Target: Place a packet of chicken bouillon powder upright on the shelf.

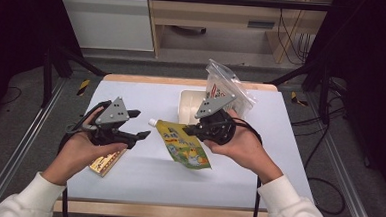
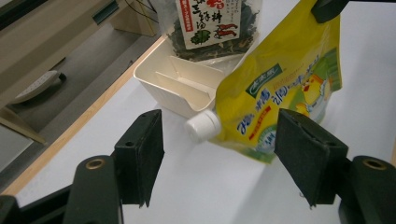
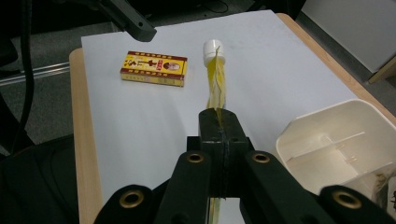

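Holding the yellow spouted pouch [image 1: 184,144] clear of the table, my right gripper [image 1: 189,130] has its jaws pressed fully together on the pouch's edge; in the right gripper view the pouch [image 3: 216,84] runs edge-on away from the clamped pads, with its white cap [image 3: 213,51] at the far end. In the high view the pouch hangs tilted over the white table [image 1: 142,171], cap toward my left gripper [image 1: 137,124].

My left gripper stands with its jaws moderately wide and nothing between the pads. In the left gripper view the pouch [image 2: 280,98] sits just beyond the fingertips, with the white cap [image 2: 202,126] lined up with the gap but apart from both pads.

Reference items:
- A cream divided bin [image 1: 188,104] sits on the table behind the pouch, toward the far edge; its inner partition is visible in the left gripper view [image 2: 180,86].
- A clear bag of dried seaweed [image 1: 227,90] stands in or against that bin; I cannot tell which.
- A small yellow and red box [image 3: 154,68] lies flat on the table near my left hand [image 1: 81,150], well apart from the pouch.
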The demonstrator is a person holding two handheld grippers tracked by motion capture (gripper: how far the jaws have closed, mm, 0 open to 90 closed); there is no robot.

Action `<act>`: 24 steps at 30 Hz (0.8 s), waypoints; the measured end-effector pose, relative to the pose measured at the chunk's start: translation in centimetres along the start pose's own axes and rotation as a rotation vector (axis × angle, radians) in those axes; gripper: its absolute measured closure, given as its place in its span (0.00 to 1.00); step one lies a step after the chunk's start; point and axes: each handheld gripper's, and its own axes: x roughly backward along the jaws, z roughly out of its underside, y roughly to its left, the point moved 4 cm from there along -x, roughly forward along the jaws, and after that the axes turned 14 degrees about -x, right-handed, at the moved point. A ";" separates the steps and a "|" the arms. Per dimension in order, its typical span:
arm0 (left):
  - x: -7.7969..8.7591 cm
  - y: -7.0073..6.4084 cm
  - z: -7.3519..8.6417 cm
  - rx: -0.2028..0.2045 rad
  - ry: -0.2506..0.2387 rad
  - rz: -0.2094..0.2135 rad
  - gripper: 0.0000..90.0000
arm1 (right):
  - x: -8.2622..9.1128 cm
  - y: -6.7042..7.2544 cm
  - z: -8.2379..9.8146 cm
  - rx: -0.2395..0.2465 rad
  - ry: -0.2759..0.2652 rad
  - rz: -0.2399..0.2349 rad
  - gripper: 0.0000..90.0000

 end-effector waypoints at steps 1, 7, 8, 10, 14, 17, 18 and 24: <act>0.0 0.0 -0.2 -0.008 -0.001 0.004 0.36 | 0.0 0.1 0.0 0.007 0.000 -0.009 1.00; -1.0 -0.4 -0.5 -0.043 -0.001 0.035 0.39 | -0.2 1.0 0.0 0.043 0.019 -0.038 1.00; -1.1 -0.6 -0.5 -0.054 -0.006 0.047 0.41 | -0.3 1.2 0.1 0.048 0.022 -0.042 1.00; -1.4 -0.8 -0.4 -0.049 -0.014 0.083 0.42 | -0.4 1.4 0.0 0.051 0.020 -0.050 1.00; -2.2 -1.0 -0.2 -0.055 -0.006 0.120 0.45 | -0.5 1.5 -0.1 0.052 0.024 -0.065 1.00; -2.7 -1.2 -0.3 -0.059 -0.006 0.147 0.49 | -0.5 1.6 -0.1 0.056 0.029 -0.067 1.00; -2.8 -1.2 -0.3 -0.064 -0.004 0.155 0.51 | -0.5 1.6 -0.1 0.055 0.031 -0.068 1.00; -3.7 -1.8 -0.1 -0.073 0.002 0.211 0.70 | -0.3 1.6 0.0 0.064 0.040 -0.072 1.00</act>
